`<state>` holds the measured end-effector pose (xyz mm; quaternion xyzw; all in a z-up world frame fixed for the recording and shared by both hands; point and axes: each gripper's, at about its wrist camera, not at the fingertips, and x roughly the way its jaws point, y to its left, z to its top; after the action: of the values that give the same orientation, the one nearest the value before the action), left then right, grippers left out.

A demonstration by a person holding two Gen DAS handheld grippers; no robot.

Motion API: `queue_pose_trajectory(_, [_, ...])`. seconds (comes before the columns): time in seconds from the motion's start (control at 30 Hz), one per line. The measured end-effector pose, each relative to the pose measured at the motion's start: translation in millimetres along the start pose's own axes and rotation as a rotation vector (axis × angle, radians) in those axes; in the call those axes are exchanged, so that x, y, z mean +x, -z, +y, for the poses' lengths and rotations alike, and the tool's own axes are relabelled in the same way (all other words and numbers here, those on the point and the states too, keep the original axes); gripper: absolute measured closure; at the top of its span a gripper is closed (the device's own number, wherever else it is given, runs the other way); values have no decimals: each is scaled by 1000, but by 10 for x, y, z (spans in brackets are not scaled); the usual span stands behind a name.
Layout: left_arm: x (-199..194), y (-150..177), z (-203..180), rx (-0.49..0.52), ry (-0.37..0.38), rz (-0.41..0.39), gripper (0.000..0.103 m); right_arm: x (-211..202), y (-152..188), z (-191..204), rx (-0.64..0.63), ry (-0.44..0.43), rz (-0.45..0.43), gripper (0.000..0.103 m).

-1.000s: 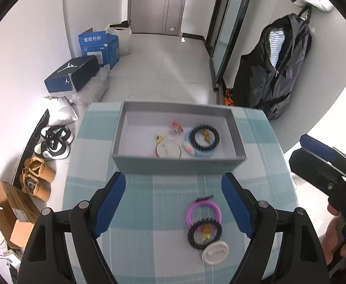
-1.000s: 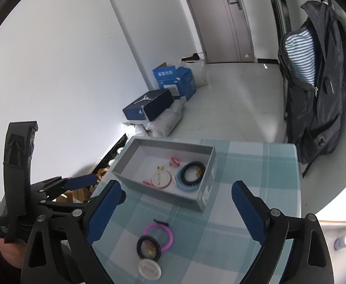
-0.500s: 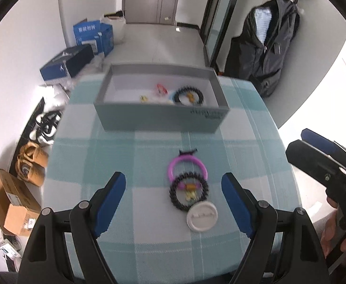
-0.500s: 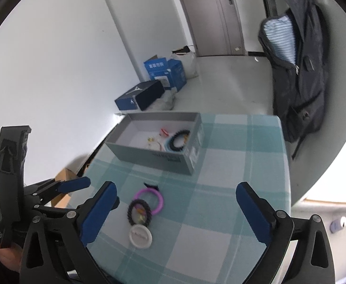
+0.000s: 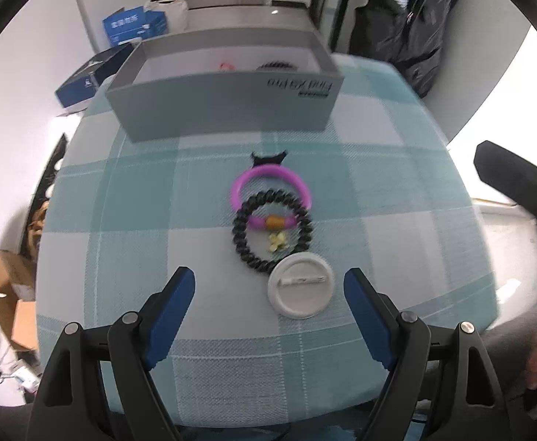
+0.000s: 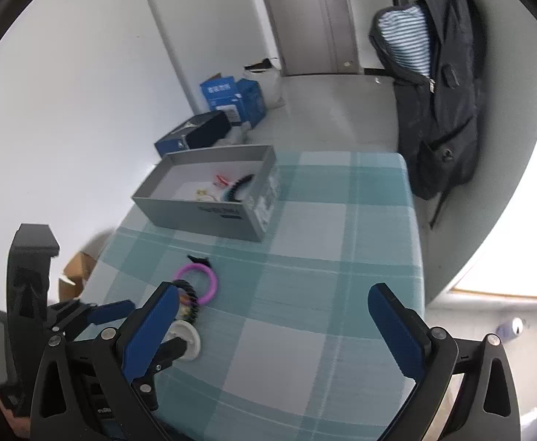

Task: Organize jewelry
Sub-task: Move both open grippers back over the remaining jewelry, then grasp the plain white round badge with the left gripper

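A grey box stands at the table's far side with a black bead bracelet and small red and gold pieces inside. On the checked cloth lie a purple ring, a black bead bracelet overlapping it, a small gold piece and a white round badge. My left gripper is open and empty, low over the cloth just short of the badge. My right gripper is open and empty, above the table to the right.
A dark backpack hangs at the right beyond the table. Blue boxes and a shoe box sit on the floor at the left. The table's edges curve off near both grippers.
My left gripper has dropped and moved forward toward the loose jewelry; the pieces now look much nearer. My right gripper has drifted a little and stays open.
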<state>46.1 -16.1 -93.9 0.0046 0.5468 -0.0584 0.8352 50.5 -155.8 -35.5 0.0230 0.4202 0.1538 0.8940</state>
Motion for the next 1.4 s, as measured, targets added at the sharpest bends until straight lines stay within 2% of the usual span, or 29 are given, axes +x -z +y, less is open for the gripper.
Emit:
queue_pose_trajectory(0.23, [123,100,-148,40,-77,45,23,-20,54,-188,57,50,27,0])
queue_pose_trajectory(0.43, [131,74,-140,9,-31,46,23,-95,44,-214,61,46,9,0])
queue_pose_trajectory(0.6, [127,52,-232,36,-43,45,25,-106,58,-221,63,49,10,0])
queue_pose_trajectory(0.7, [111,52,-287,41,-17,51,38,-109,65,-233,65,54,12,0])
queue_pose_trajectory(0.83, [65,66,-460,93,1,49,66,-122,75,-245,69,56,13,0])
queue_pose_trajectory(1.13, [40,22,-366,87,57,62,66,-115,87,-249,67,65,16,0])
queue_pose_trajectory(1.4, [-119,17,-213,67,121,28,66,-79,94,-256,74,66,25,0])
